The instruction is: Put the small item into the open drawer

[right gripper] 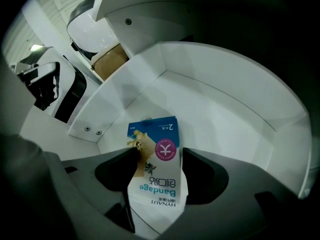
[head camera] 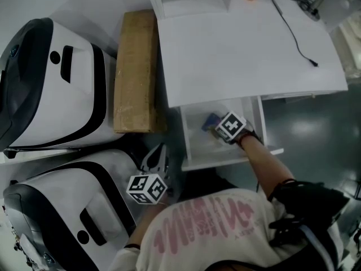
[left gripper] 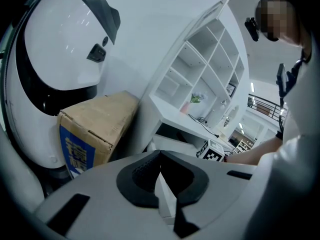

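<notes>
The bandage packet (right gripper: 160,184) sits inside the open drawer (right gripper: 225,99), pinched across its narrow width by your right gripper (right gripper: 159,153). Its fingers (right gripper: 112,174) press in on both edges of the card. The packet's long axis runs straight along the gripper's reach. The blue end points away towards the drawer's back wall, and the white printed end lies back between the fingers. The blue end hangs low over the white drawer floor; whether it touches cannot be told.

The placing looks all but done. What remains, by this reading, is for you to part the fingers and let the packet lie flat, then draw the right gripper back over the drawer's front edge without dragging the card along.

From the head view the drawer juts out from under the white bench (head camera: 242,49), with your right arm reaching down into it.

Your left gripper (head camera: 158,158) hangs well apart from the drawer, low by the white robot shells (head camera: 56,78) and near the cardboard box (head camera: 135,72). Its fingers are together and hold nothing, so the right hand is the only one placed to finish
</notes>
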Motion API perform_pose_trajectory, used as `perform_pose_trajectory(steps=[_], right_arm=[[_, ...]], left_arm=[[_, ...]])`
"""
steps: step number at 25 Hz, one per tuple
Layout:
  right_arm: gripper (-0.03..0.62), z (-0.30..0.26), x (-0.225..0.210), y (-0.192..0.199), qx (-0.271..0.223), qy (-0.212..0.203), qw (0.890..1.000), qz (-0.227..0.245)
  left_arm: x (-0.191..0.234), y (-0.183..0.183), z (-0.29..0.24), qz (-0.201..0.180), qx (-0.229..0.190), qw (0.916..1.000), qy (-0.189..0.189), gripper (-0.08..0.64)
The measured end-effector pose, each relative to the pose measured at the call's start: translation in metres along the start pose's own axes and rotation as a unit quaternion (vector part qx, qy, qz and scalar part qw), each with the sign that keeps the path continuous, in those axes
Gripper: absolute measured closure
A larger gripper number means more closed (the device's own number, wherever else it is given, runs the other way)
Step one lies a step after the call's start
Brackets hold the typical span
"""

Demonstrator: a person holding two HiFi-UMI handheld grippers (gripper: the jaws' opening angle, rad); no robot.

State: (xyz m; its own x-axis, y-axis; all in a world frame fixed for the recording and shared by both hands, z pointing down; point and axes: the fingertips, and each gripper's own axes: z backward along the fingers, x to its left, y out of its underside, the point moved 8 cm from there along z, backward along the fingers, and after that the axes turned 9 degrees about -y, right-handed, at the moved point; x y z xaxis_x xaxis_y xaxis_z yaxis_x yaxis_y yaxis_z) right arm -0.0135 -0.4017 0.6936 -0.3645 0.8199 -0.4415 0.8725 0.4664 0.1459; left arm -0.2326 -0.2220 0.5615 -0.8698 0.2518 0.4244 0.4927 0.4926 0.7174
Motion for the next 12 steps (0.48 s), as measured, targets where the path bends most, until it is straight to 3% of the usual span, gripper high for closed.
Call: perform_pose_trajectory(steps=[4, 7, 10, 12], right_arm=[[0.295, -0.001, 0.005, 0.000, 0.012, 0.002, 1.000, 0.020], [0.304, 0.006, -0.002, -0.008, 0.008, 0.062, 0.996, 0.060], [0.310, 0.010, -0.001, -0.011, 0.015, 0.079, 0.995, 0.066], [0.367, 0.015, 0.004, -0.010, 0.032, 0.088, 0.993, 0.077]], left_arm=[[0.002, -0.001, 0.000, -0.002, 0.007, 1.0000, -0.002, 0.531], [0.003, -0.005, 0.001, 0.001, 0.007, 1.0000, -0.005, 0.531], [0.001, -0.011, 0.001, -0.004, 0.005, 1.0000, -0.001, 0.531], [0.000, -0.016, -0.001, -0.006, 0.002, 1.0000, 0.002, 0.531]])
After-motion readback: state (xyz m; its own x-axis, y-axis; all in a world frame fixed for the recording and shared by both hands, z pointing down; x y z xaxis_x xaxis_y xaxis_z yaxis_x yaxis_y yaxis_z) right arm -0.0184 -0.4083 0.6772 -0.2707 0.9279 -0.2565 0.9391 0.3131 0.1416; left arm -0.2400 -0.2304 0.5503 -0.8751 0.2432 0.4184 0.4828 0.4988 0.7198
